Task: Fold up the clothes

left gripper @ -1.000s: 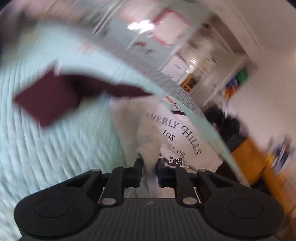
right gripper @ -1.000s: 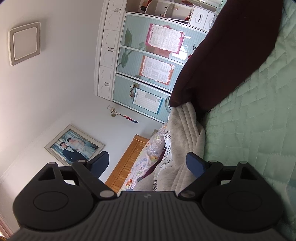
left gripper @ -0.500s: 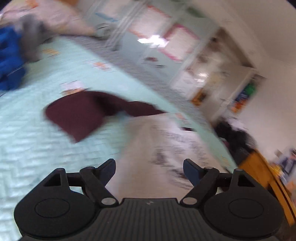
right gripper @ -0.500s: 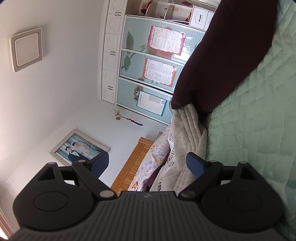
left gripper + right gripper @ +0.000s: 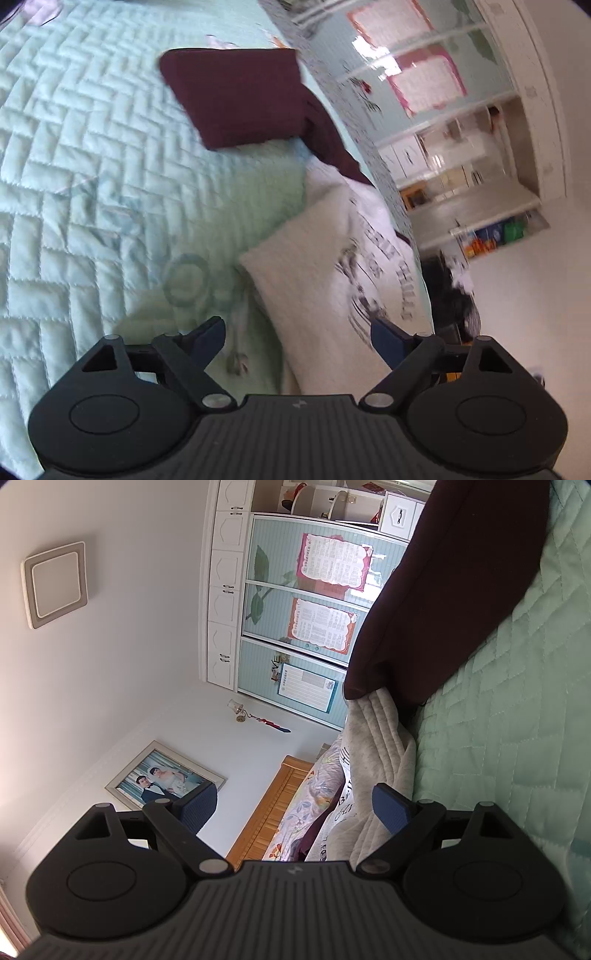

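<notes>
mint quilted bed filled the left wrist view; the left gripper had its jaws wide apart over a grey printed sweatshirt, beside a folded maroon garment. on the right wrist view, the right gripper was also spread, empty, near the sweatshirt's edge.

A bed with a mint quilt carries a folded maroon garment and a grey printed sweatshirt, touching.

Blurred "HILLS" on grey sweatshirt
</notes>
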Demonstrator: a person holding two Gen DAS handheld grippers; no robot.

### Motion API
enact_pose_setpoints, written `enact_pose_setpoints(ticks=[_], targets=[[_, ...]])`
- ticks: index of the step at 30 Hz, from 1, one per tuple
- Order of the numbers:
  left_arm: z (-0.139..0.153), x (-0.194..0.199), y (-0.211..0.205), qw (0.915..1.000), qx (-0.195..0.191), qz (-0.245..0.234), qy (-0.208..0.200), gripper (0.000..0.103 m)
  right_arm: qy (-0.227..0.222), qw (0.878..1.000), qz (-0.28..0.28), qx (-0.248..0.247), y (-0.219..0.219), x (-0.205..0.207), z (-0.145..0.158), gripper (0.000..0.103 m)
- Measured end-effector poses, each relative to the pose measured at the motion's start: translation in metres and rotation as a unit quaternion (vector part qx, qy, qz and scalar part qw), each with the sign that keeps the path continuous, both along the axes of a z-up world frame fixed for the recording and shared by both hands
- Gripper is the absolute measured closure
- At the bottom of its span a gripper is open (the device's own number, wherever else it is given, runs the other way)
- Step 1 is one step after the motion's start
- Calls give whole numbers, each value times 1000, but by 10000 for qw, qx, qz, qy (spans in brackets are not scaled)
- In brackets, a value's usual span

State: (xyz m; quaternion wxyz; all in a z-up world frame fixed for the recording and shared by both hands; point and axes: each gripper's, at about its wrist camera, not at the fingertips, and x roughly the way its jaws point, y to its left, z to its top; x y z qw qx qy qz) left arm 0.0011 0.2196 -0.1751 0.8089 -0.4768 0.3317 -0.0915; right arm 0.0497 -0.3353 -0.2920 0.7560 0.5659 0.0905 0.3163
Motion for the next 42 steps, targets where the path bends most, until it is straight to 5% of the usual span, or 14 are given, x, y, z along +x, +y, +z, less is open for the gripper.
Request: enact_pose_setpoints(ticks=[10, 11, 12, 14, 16, 18, 21, 23, 24, 26, 28, 30, 36, 42], targets=[[-7, 58, -23, 9992, 12, -6, -403, 4, -3, 10000, 17, -14, -4, -2, -4, 12], [-7, 63, -26, 9991, 36, -135, -395, 28, -3, 10000, 16, -17, -4, -3, -4, 12], [-9, 67, -28, 9991, 16, -249, -345, 88, -3, 10000, 15, -22, -3, -4, -3, 12], [-6, 65, -34, 9990, 123, -305, -310, 90, -5, 10000, 15, -22, -3, -5, -3, 12], [17, 50, -43, 9940, 791, -378, -658, 90, -5, 10000, 1, -35, 1, -10, 7, 12], [53, 25, -50, 9811, 1490, -395, -1168, 91, -6, 10000, -2, -29, 2, -12, 10, 12], [101, -22, -57, 9421, 2742, -325, -1901, 91, -8, 10000, -2, -35, 2, -13, 10, 12], [107, -33, -62, 9218, 3458, -536, -1671, 88, -14, 10000, -3, -16, 3, -14, 10, 12], [102, -32, -63, 9170, 3710, -680, -1298, 77, -18, 10000, -1, -5, 2, -14, 10, 12], [74, -23, -50, 9341, 3484, -741, -246, 64, -23, 10000, 1, 24, 1, -14, 9, 11], [47, -20, -31, 9502, 2998, -641, 556, 65, -25, 10000, 0, 6, 2, -15, 10, 11], [45, -32, -16, 9607, 2703, -410, 485, 50, -22, 10000, -5, -40, 2, -15, 11, 11], [76, -42, 6, 9626, 2701, 168, -114, 22, -14, 10000, -3, -20, 0, -14, 10, 12], [64, -5, 5, 9730, 2306, -12, 6, 19, -16, 10000, -1, -15, -1, -15, 7, 12]])
